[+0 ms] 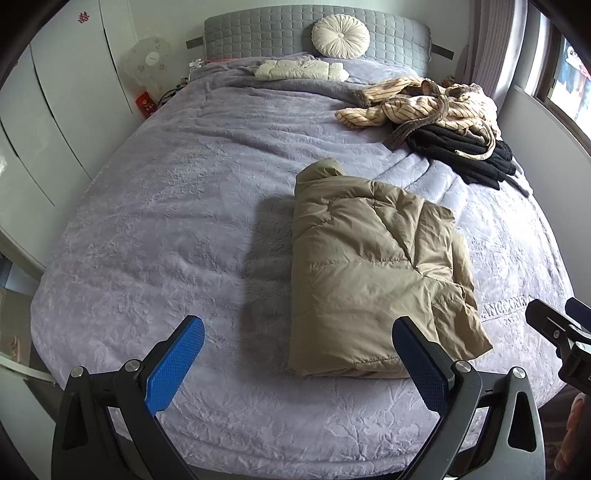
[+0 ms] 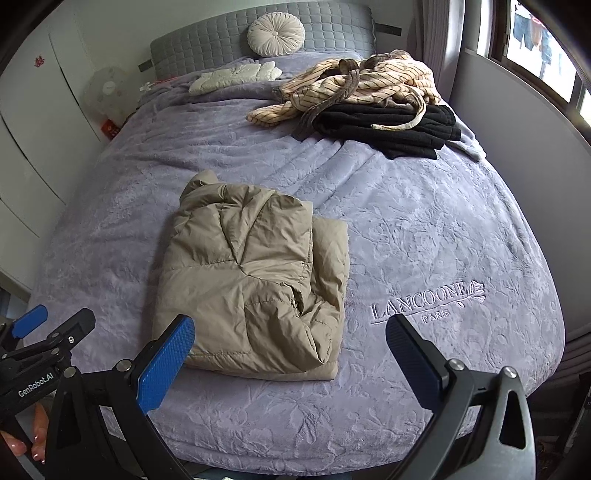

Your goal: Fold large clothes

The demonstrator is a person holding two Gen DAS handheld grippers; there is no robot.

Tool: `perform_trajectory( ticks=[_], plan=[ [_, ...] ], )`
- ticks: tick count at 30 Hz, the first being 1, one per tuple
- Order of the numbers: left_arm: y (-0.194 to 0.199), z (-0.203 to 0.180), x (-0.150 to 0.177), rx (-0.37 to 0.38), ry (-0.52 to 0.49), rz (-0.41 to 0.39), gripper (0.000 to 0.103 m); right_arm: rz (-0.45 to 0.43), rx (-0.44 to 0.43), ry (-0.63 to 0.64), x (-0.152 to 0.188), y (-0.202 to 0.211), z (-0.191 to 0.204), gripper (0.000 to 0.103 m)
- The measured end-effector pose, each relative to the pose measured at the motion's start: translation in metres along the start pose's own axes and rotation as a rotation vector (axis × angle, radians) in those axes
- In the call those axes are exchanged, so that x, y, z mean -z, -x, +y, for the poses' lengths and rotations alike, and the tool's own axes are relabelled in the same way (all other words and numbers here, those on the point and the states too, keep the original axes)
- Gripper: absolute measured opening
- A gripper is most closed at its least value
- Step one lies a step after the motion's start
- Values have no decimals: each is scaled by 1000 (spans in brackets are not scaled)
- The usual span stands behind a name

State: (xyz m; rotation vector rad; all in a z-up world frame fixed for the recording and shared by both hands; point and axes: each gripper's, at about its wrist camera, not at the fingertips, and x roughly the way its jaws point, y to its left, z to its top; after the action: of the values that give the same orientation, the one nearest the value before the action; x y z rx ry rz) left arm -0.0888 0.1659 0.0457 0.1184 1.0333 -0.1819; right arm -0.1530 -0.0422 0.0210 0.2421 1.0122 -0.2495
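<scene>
Bedspread [image 1: 147, 229], lavender plush with an embossed floral pattern, is filling most of the left wrist view. The folded tan quilted puffer jacket [image 1: 373, 280] is lying flat on it, right of centre. The left gripper [image 1: 299, 345] is hanging at the bottom of the frame with its blue-padded fingers [image 1: 173, 363] spread wide, nothing between them; its right finger is overlapping the jacket's lower edge in the picture, and contact cannot be told. The right gripper [image 1: 561, 332] is showing at the right edge. A striped cream garment [image 1: 417, 101] is lying crumpled on a stack of black clothing [image 1: 469, 151] in the upper right. A round cream pleated cushion [image 1: 340, 37] is leaning against the grey quilted headboard [image 1: 258, 33] at top centre.

In the right wrist view the jacket [image 2: 251, 280] is sitting left of centre on the bedspread [image 2: 443, 229], with embroidered lettering [image 2: 424, 302] to its right. The right gripper [image 2: 290, 345] is hanging at the bottom, fingers wide apart and holding nothing. The left gripper [image 2: 51, 328] is showing at the lower left, with fingertips of a hand [image 2: 35, 439] beneath it. The striped garment [image 2: 362, 85] and black stack [image 2: 388, 125] are lying in the upper right.
</scene>
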Motion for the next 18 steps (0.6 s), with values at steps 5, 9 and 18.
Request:
perform_trajectory(
  ticks=[5, 9, 18],
  plan=[
    [3, 1, 1, 0, 2, -6, 102, -7, -3, 8, 1, 2, 5, 103],
    [5, 3, -1, 1, 5, -16, 102, -12, -1, 8, 0, 3, 6, 103],
    [6, 4, -3, 1, 6, -16, 102, -12, 1, 6, -1, 2, 7, 103]
  ],
)
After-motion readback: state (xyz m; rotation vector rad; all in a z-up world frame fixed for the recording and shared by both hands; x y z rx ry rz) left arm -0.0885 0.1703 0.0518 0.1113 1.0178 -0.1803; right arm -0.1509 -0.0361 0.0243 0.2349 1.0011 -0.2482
